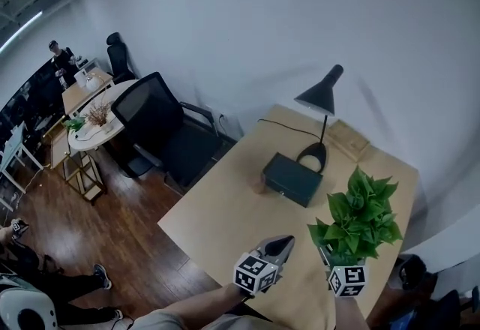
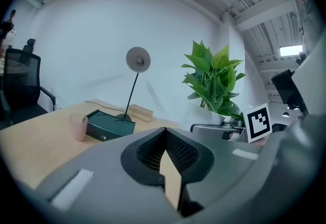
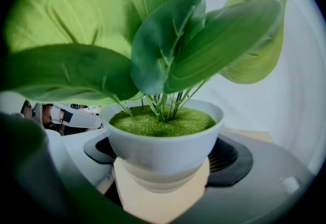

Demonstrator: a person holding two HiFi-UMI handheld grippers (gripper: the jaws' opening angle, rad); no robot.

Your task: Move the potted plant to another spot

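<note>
**Holding the potted plant [image 1: 358,217] over the table [image 1: 217,208]**

I read my right gripper [image 3: 162,159] as clamped on the white pot [image 3: 162,141], one jaw on each side of its lower wall. The plant is upright above the table's near right part, nearer me than the dark box [image 1: 292,178] and the lamp [image 1: 321,96]. My left gripper [image 2: 164,134] hangs just left of it, jaws together, nothing between them.

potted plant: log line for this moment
potted plant | right gripper shut on it | left gripper shut, empty | plant over table near right part
</note>
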